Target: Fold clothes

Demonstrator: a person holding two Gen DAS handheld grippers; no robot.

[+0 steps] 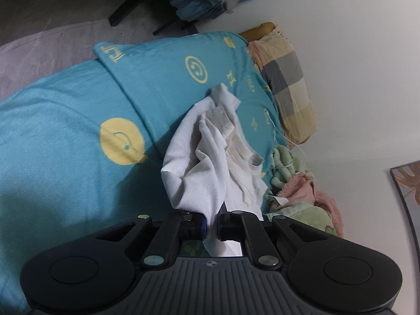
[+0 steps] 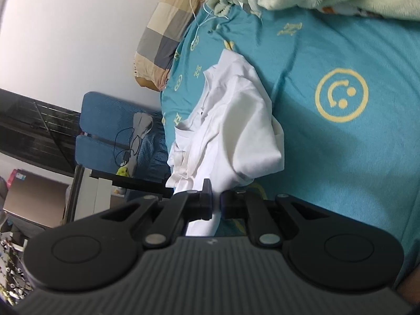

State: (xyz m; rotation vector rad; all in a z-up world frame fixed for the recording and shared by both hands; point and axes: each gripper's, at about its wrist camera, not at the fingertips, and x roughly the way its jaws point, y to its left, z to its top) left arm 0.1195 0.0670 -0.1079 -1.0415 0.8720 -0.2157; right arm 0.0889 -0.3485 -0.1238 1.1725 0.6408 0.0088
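A crumpled white shirt lies bunched on a teal bedsheet printed with yellow smiley faces. My left gripper is shut on a fold of that white shirt, and the cloth rises from the bed into the jaws. In the right wrist view the same white shirt spreads over the teal bedsheet, its collar towards the bed's far edge. My right gripper is shut on another edge of the shirt, with white cloth pinched between the pads and hanging below them.
A checked pillow lies against the white wall. A heap of green and pink fleece sits beside the shirt, with a thin white cable trailing from it. Beyond the bed stand a blue chair and a dark desk.
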